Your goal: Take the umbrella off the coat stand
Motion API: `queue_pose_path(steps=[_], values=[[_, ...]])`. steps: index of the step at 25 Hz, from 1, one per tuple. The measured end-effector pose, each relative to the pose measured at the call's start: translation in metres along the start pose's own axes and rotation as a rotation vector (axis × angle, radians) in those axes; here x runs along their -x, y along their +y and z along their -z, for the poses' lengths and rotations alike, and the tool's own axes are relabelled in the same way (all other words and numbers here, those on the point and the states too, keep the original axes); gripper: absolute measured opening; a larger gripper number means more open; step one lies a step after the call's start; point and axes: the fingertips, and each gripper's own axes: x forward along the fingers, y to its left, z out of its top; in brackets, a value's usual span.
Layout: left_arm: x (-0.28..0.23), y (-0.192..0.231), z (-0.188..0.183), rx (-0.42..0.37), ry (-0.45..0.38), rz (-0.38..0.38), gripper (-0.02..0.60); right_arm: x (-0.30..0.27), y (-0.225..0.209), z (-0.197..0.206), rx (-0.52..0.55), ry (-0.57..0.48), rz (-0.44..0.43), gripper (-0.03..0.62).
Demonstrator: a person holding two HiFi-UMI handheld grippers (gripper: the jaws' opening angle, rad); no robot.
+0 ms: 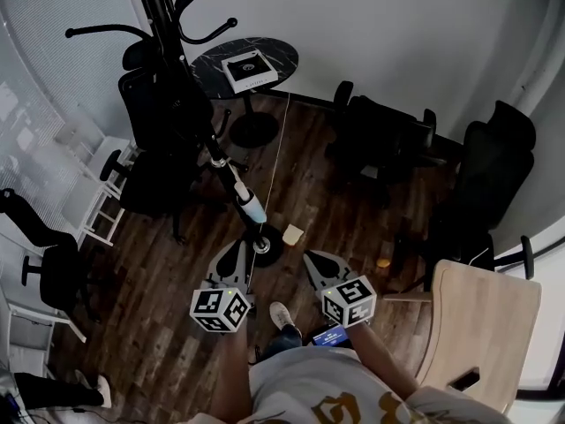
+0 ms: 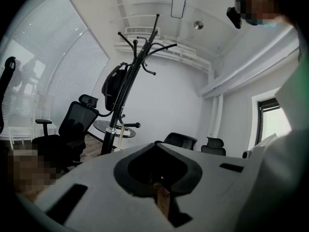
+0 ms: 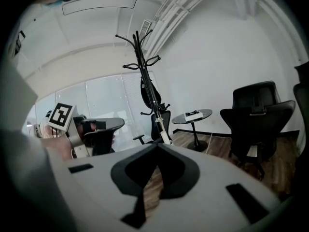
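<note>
Both grippers are hovering low, short of the coat stand (image 1: pixel 164 11).
Two tools are pointing at the stand from well apart: the left gripper (image 1: pixel 236 249) and the right gripper (image 1: pixel 312 258) are each keeping their jaws pressed together with nothing between them, only wood floor (image 1: pixel 168 325) showing past the tips. Black and folded, the umbrella (image 3: pixel 145 92) is hanging high against the stand's pole, near an office chair (image 1: pixel 154 113) and a small round table (image 1: pixel 281 58).
</note>
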Motion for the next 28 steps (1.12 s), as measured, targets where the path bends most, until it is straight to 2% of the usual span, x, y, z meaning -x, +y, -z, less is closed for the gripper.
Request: queue_pose_path(steps=[8,17,28], values=[[-0.065,0.053,-0.010,0.026,0.025,0.004,0.020,-0.076,-0.018,-0.025,0.008,0.020,-0.010,0.012],[-0.116,0.117,-0.018,0.050,0.036,0.008,0.020,-0.163,-0.004,-0.033,0.040,0.055,-0.063,0.012],[-0.146,0.132,-0.014,0.049,0.066,0.102,0.020,-0.201,-0.015,-0.043,0.021,0.043,-0.009,0.012]])
